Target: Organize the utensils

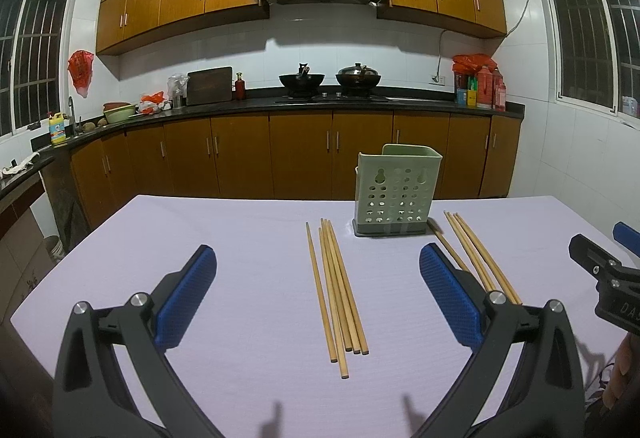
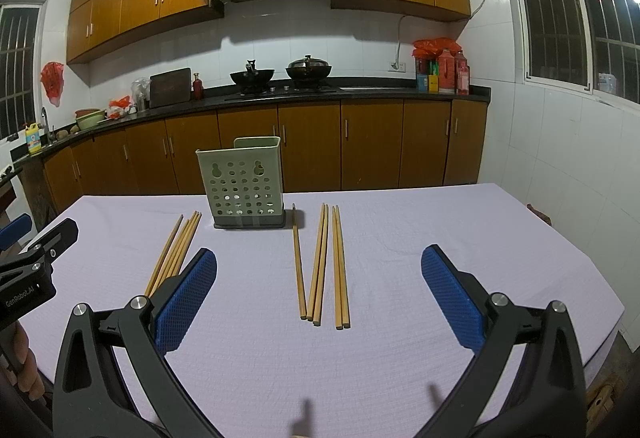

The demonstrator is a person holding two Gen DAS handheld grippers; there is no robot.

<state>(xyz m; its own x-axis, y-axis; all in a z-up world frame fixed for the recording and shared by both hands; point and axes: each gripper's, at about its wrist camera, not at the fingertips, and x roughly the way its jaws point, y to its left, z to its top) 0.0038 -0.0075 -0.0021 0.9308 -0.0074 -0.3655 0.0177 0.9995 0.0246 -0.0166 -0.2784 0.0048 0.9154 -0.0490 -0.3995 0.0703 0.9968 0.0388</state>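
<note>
A pale green perforated utensil holder [image 1: 394, 190] [image 2: 244, 184] stands upright on the table, empty as far as I can see. Several wooden chopsticks [image 1: 338, 290] lie left of the holder, in front of my open left gripper [image 1: 318, 274]; they also show in the right wrist view [image 2: 174, 252]. A second group of chopsticks [image 2: 324, 266] lies right of the holder, in front of my open right gripper [image 2: 319, 270], and shows in the left wrist view [image 1: 476, 254]. Both grippers hover above the table and hold nothing.
The table carries a lilac cloth [image 1: 240, 238] [image 2: 440, 230]. The right gripper's body [image 1: 604, 274] shows at the right edge of the left view, the left gripper's body [image 2: 32, 266] at the left edge of the right view. Kitchen counter and cabinets [image 1: 300, 154] stand behind.
</note>
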